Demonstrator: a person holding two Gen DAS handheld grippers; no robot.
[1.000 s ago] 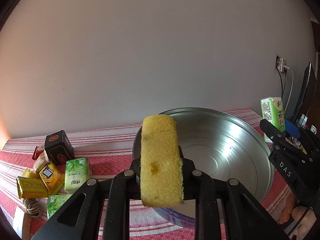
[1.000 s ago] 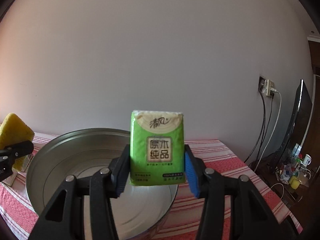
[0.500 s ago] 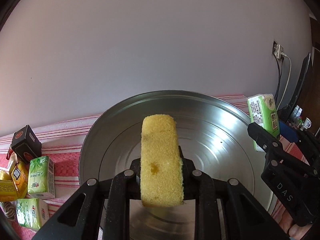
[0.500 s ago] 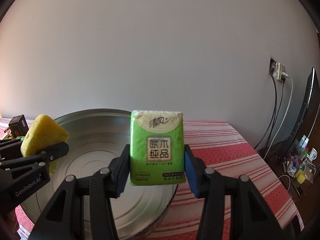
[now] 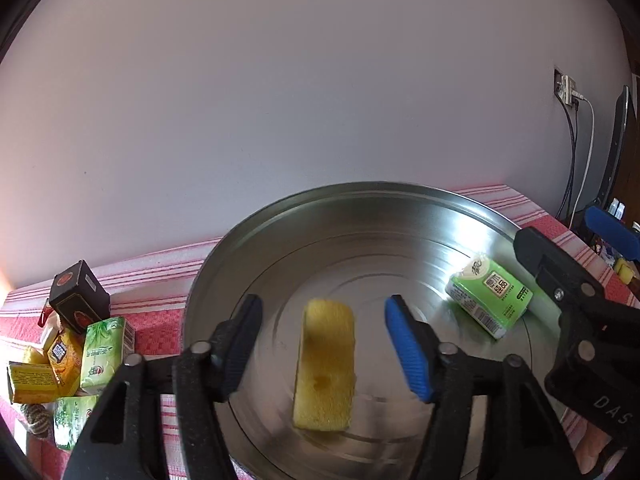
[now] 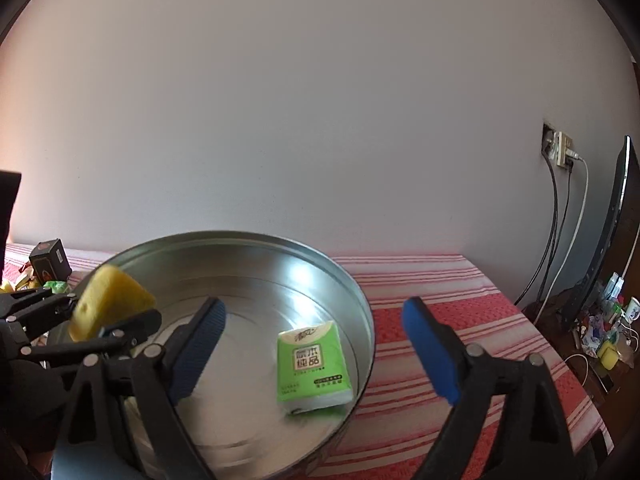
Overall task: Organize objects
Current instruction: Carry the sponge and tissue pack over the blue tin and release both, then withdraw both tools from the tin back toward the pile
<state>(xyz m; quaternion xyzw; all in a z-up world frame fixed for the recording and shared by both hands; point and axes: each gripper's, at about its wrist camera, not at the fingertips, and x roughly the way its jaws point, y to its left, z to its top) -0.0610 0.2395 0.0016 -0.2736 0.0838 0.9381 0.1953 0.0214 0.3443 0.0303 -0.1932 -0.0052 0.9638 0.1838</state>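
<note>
A large round metal basin point(image 5: 360, 208) stands on the striped red cloth; it also shows in the right wrist view point(image 6: 352, 280). My left gripper point(image 5: 326, 332) is open above the basin, and a yellow sponge point(image 5: 326, 364) is free between its spread fingers, inside the basin. In the right wrist view the sponge point(image 6: 108, 304) appears beside the left gripper's fingers. My right gripper point(image 6: 316, 344) is open over the basin's right side. A green tissue pack point(image 6: 312, 362) lies on the basin floor below it, also seen in the left wrist view point(image 5: 490, 294).
A pile of small items lies left of the basin: a black box point(image 5: 78, 296), green tissue packs point(image 5: 102, 354) and yellow packets point(image 5: 32, 382). A wall outlet with cables point(image 6: 560, 148) and a dark screen point(image 6: 616, 248) are at the right, past the table edge.
Both grippers opened. The sponge left the left gripper and the tissue pack left the right gripper; both are now in the basin.
</note>
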